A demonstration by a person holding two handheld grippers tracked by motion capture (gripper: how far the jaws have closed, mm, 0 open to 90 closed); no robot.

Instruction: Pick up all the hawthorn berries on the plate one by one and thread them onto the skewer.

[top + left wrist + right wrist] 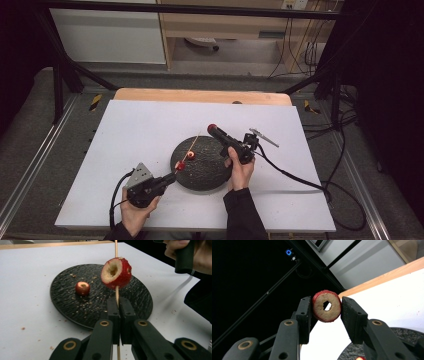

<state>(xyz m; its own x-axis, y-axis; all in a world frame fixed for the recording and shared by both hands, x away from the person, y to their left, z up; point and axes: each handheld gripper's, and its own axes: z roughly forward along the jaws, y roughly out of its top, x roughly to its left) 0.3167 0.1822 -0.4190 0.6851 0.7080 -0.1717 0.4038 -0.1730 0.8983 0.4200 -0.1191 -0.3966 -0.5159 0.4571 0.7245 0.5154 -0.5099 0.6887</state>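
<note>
High view: a person threads cored red fruit onto a wooden skewer [116, 293] over a black slate plate [210, 175]. The left gripper [117, 305] clamps the stick just below one skewered fruit [116, 273]; the right gripper [325, 307] pinches a cored fruit ring [327, 306], held well apart. Lining the ring's hole squarely with the skewer tip, stick kept steady, looks key. Another fruit [82, 288] waits on the plate.

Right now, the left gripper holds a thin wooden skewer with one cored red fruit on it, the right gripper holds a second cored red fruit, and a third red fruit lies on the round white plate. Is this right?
Not quite: the round plate is black, not white, as the left gripper view shows. The rest holds: the left gripper clamps the thin wooden skewer bearing one cored red fruit, the right gripper holds a second cored red fruit, and a third red fruit lies on the plate.
</note>
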